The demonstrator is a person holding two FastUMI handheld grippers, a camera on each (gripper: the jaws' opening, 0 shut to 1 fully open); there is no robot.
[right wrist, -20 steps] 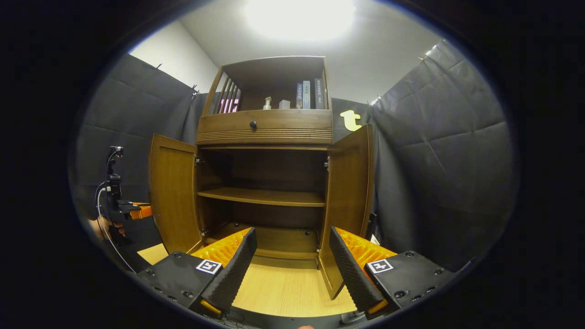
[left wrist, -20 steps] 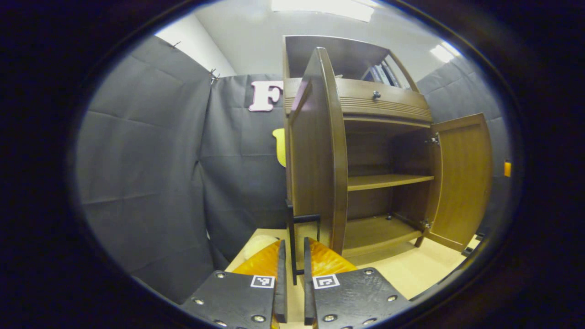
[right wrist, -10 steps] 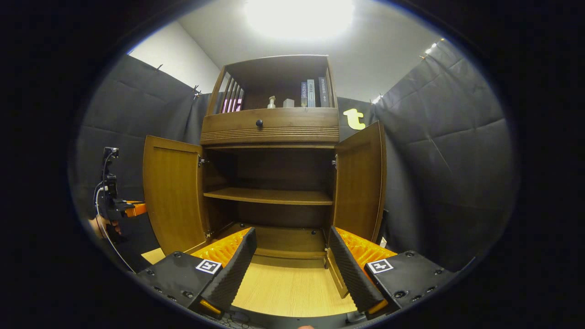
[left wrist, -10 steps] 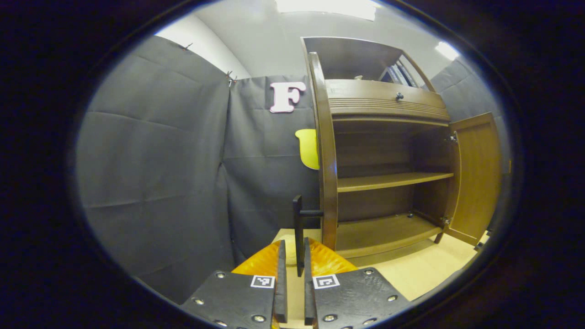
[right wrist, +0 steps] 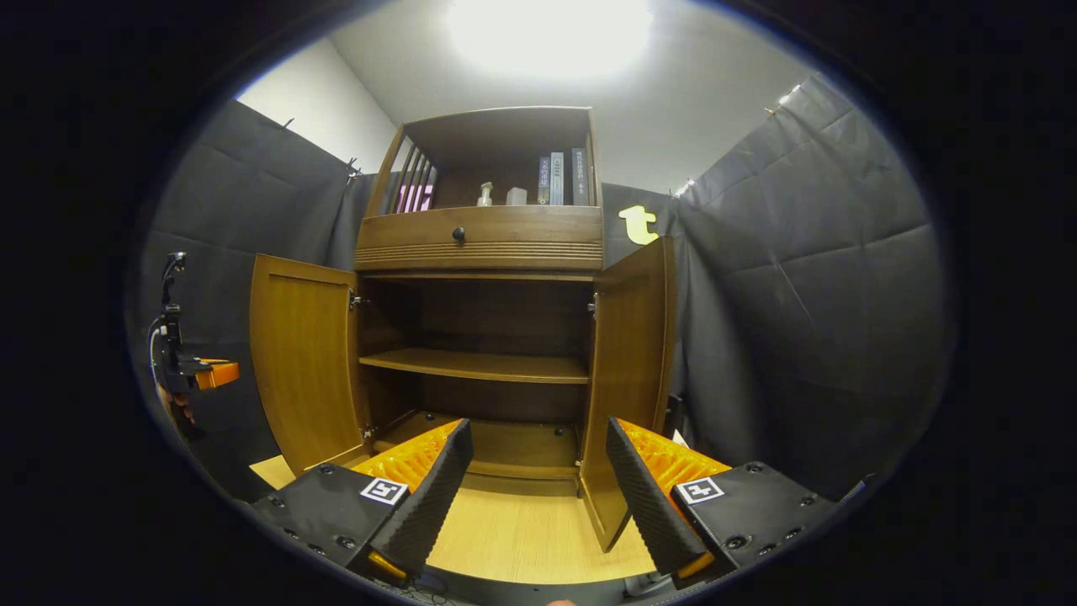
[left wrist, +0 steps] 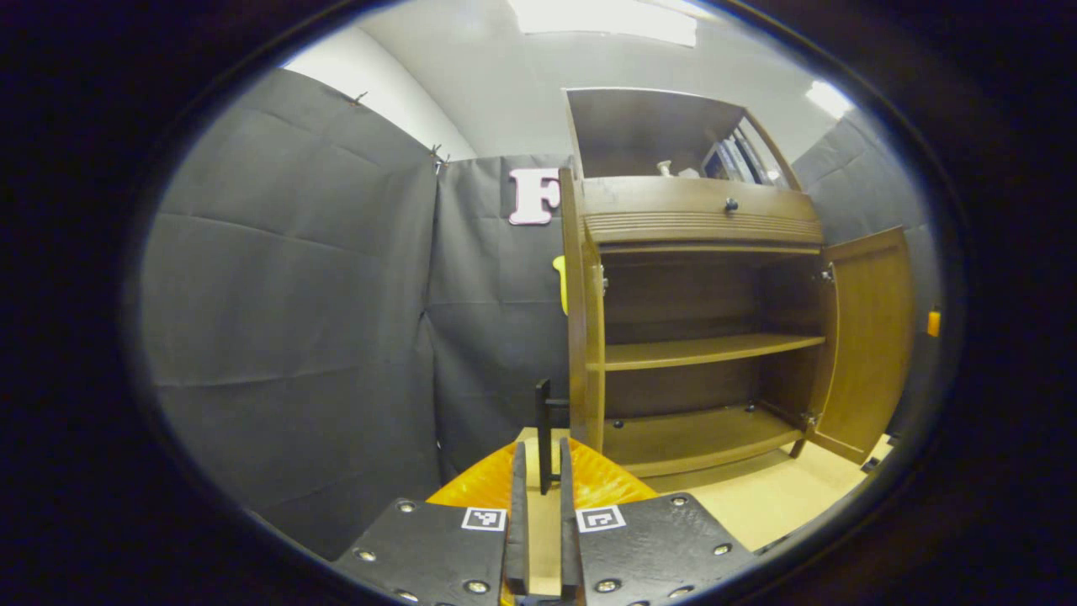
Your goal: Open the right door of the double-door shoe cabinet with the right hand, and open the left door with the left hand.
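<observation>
The brown shoe cabinet (right wrist: 480, 244) has both doors swung out. In the left gripper view its left door (left wrist: 580, 328) stands edge-on, with a black bar handle (left wrist: 544, 412) on the outer face. My left gripper (left wrist: 543, 444) has its fingers nearly together, and the handle's lower end shows in the thin slit at their tips; I cannot see them press on it. The right gripper view shows this left gripper (right wrist: 210, 372) just left of the left door (right wrist: 303, 362). My right gripper (right wrist: 537, 427) is open and holds nothing, in front of the cabinet and short of the right door (right wrist: 631, 370).
Inside the cabinet are a bare middle shelf (right wrist: 475, 364) and a bottom board. Above sit a drawer with a dark knob (right wrist: 458, 233) and an open top shelf with books (right wrist: 555, 177). Black cloth walls close in on both sides. A pale wooden floor (right wrist: 522, 530) lies in front.
The left door has swung farther open and now looks smaller. The left gripper has drawn back, so less of the handle shows between its fingers. The right gripper stays open.
</observation>
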